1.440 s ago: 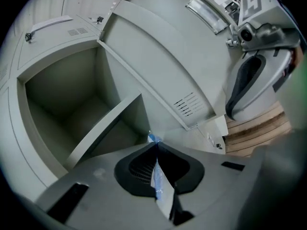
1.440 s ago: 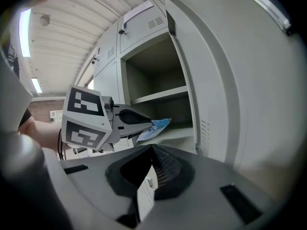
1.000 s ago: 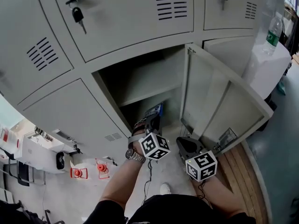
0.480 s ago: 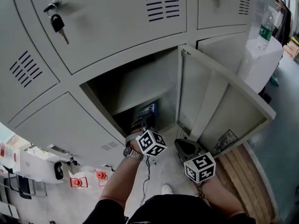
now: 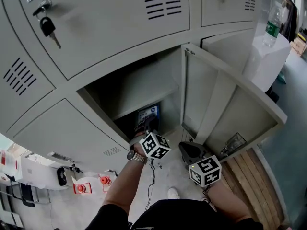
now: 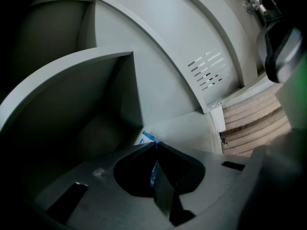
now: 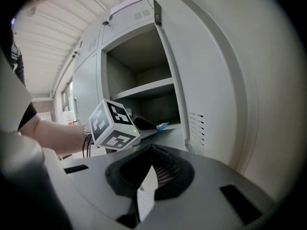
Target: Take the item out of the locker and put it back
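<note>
Your right gripper [image 5: 188, 149] hangs shut and empty by the open door [image 5: 225, 104], and your left gripper [image 5: 147, 126] is clamped on the blue packet [image 5: 147, 115] at the mouth of the locker [image 5: 144, 87]'s lower compartment, so I'd guess only setting it down and letting go is left.

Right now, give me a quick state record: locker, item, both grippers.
locker door: open, swung out to the right in the head view
item: blue-and-white packet, in the compartment below the shelf
left gripper: jaws shut on the packet's edge, inside that compartment
right gripper: jaws shut, nothing between them, outside by the open door
packet resting on compartment floor: cannot tell
</note>
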`<state>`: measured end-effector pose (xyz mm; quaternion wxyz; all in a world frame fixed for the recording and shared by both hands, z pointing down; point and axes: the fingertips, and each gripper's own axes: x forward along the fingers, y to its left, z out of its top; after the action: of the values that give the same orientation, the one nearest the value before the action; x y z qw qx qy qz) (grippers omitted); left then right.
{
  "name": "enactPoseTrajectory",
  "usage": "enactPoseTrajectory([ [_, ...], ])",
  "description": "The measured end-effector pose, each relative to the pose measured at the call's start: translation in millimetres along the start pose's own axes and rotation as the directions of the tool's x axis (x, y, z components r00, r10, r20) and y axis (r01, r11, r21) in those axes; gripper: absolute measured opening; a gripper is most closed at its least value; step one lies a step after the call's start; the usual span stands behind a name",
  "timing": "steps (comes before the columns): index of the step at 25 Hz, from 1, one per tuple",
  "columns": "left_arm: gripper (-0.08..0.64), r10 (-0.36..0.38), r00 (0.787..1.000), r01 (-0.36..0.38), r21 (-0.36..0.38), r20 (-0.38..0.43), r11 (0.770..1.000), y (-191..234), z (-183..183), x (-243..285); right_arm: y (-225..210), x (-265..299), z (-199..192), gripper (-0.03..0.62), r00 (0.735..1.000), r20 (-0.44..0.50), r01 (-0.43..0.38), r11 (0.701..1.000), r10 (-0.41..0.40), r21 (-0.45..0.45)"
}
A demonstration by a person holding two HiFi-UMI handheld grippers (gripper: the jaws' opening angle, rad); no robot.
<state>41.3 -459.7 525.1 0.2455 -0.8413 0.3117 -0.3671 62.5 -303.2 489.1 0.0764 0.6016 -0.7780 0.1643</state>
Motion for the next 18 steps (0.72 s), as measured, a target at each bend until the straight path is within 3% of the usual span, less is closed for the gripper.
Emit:
enactPoseTrajectory([
  [9,0.029,-0.057,0.998,0.057,-0.03,-0.017,0.998,-12,-10,7,-2,1,-2,0.052,1.0,-0.005,-0.001,1.0,0.001,0.01],
  [13,0.104,-0.083,0.996,0.081,-0.038,-0.03,0.996,-16,-13,9,-2,1,-3,0.052,1.0,-0.007,-0.005,1.0,0.005,0.013],
  [18,0.137,-0.084,0.996,0.083,-0.045,-0.032,0.996,-17,-14,8,-2,0,-5,0.052,1.0,-0.008,-0.012,1.0,0.012,0.018],
])
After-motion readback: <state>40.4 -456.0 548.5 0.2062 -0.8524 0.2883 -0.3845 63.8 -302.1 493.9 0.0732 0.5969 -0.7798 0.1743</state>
